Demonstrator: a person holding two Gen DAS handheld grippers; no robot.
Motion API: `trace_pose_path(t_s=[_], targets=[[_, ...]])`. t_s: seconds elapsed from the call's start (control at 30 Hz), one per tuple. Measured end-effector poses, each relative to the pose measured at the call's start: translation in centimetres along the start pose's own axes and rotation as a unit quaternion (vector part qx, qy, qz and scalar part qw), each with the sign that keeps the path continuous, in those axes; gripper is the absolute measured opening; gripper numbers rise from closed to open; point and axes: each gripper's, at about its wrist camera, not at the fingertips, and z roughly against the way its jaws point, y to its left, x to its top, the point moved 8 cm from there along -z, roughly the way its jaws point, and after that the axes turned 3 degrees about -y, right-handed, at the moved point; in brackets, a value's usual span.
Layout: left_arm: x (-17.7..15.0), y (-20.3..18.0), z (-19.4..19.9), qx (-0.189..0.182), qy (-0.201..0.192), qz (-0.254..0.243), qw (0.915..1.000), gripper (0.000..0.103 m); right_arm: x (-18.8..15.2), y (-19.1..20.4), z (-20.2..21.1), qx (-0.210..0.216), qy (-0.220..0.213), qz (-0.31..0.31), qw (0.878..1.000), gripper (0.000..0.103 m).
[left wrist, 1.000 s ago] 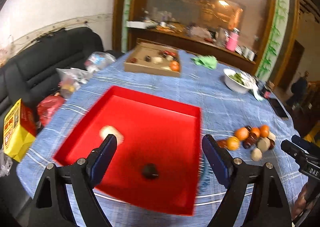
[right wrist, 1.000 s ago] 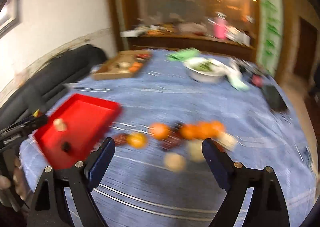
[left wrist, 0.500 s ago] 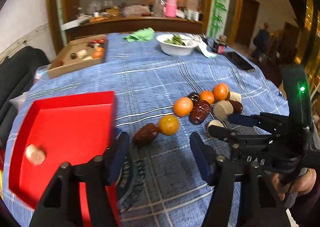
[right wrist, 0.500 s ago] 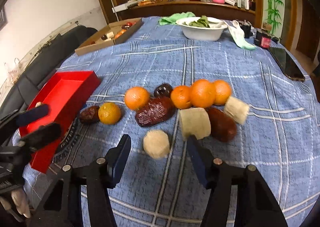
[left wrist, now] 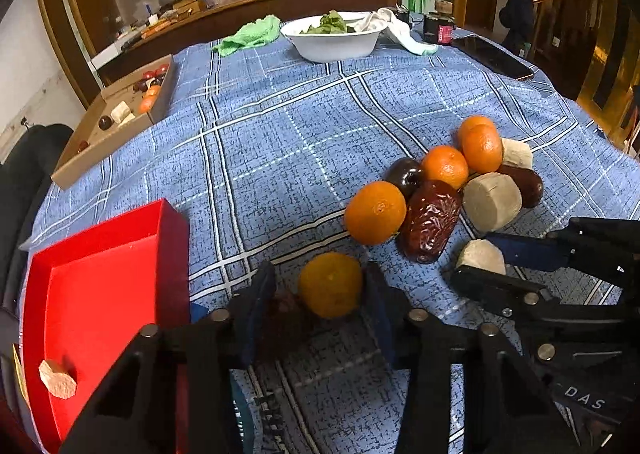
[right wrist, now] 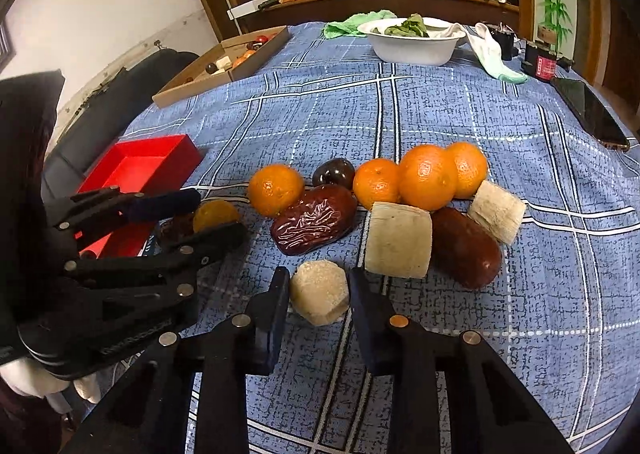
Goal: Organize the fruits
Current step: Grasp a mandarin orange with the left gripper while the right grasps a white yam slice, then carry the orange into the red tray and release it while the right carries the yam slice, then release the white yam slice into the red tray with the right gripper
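Both grippers have dropped from above the table onto the fruit pile near its front edge, jaws closing. Left gripper (left wrist: 320, 290) now brackets the yellowish orange (left wrist: 330, 284), with a dark date (left wrist: 282, 304) also between its jaws; pads look just at contact, no lift. Right gripper (right wrist: 318, 296) closes around the pale chunk (right wrist: 319, 297), pads touching both sides. Red tray (left wrist: 100, 250) sits at the left edge, holding one pale piece (left wrist: 57, 379). So two picks are starting together; carry to tray likely next.
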Motion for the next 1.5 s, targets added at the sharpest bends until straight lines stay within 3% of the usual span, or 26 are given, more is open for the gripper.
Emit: trace_pose_path(t_s=[0.03,0.2,0.37,0.53,0.77,0.9,1.1,1.27,1.5], targets=[[0.0,-0.1,0.1,-0.007,-0.002,0.001,1.0000,0.030,0.0,0.0,0.0,0.001,0.000,0.000,1.000,0.032],[-0.1,0.3,2.3,-0.019,-0.026,0.038,0.9988,0.030,0.1,0.3,0.8,0.007,-0.010,-0.006,1.000,0.032],[-0.5,4.0,7.6,-0.031,-0.081,0.121,0.9889,0.030,0.5,1.8,3.4,0.021,-0.038,0.002,0.999,0.032],[-3.1,10.6,11.2,0.005,-0.108,0.204,0.9729,0.030,1.1,5.9,5.1,0.058,-0.043,0.027,0.997,0.033],[-9.1,19.2,12.1,0.081,-0.089,0.299,0.9467,0.031,1.0,14.0,3.5,0.120,-0.011,0.065,0.991,0.033],[-10.7,20.5,11.9,0.111,-0.086,0.304,0.9424,0.031,1.2,18.3,1.2,0.125,0.005,0.097,0.987,0.033],[-11.5,21.3,12.7,0.154,-0.097,0.294,0.9383,0.034,1.7,21.8,-2.3,0.107,0.021,0.129,0.986,0.033],[-11.9,22.0,13.8,0.173,-0.111,0.299,0.9317,0.062,2.1,23.2,-4.5,0.104,0.033,0.131,0.985,0.034],[-11.6,22.1,14.5,0.173,-0.121,0.296,0.9313,0.065,2.8,23.9,-3.9,0.097,0.014,0.140,0.985,0.045]])
